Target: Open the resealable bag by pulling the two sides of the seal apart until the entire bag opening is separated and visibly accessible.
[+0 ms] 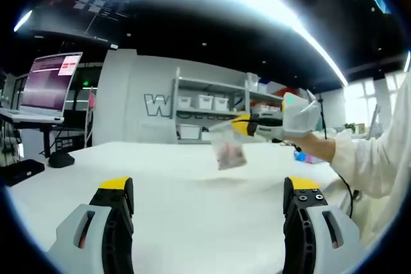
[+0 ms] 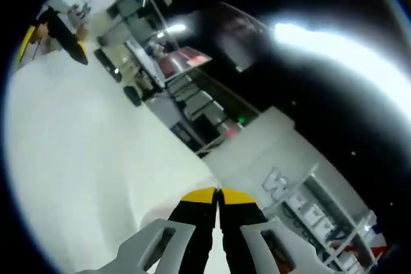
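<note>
Right gripper (image 1: 239,126) clamps the bag (image 1: 229,151), pinkish contents inside, above the table (image 1: 167,184). Left gripper (image 1: 209,192) jaws spread, empty.

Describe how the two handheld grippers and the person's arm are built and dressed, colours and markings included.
The left gripper has two chunky light-grey fingers with slotted sides, black inner faces and yellow tips. The right gripper matches: grey shells, black fingers, yellow tips. Seen from the left gripper view, its body is white with a yellow-and-black nose. The person's arm wears a loose white long sleeve.
</note>
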Available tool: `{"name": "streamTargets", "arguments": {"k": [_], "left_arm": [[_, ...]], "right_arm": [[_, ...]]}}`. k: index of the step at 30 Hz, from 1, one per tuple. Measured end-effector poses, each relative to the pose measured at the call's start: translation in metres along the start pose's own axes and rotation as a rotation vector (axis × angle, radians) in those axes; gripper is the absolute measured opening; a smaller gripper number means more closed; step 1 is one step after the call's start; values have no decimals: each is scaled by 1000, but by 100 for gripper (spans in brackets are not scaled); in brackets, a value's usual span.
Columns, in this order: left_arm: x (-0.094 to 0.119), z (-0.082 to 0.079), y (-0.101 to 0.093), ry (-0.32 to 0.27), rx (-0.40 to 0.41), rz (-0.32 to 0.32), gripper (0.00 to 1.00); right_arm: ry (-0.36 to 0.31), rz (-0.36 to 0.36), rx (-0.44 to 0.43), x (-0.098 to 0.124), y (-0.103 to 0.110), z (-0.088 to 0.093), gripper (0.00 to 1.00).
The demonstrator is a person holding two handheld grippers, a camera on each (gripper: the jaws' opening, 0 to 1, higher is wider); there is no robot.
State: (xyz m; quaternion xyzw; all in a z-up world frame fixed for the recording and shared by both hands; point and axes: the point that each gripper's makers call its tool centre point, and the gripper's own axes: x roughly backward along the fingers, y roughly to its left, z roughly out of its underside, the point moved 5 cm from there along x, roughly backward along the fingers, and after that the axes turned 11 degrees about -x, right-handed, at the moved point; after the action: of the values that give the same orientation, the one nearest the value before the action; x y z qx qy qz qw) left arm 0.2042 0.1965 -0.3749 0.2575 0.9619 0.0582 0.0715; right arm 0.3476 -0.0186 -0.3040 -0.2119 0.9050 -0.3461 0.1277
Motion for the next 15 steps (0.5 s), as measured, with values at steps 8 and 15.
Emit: {"name": "streamTargets", "arguments": {"k": [8, 15], "left_arm": [[0, 0, -1, 0, -1, 4, 96], [0, 1, -1, 2, 0, 4, 96]], "right_arm": [[-7, -4, 13, 4, 1, -2, 0], [-8, -13, 41, 11, 5, -2, 0]]}}
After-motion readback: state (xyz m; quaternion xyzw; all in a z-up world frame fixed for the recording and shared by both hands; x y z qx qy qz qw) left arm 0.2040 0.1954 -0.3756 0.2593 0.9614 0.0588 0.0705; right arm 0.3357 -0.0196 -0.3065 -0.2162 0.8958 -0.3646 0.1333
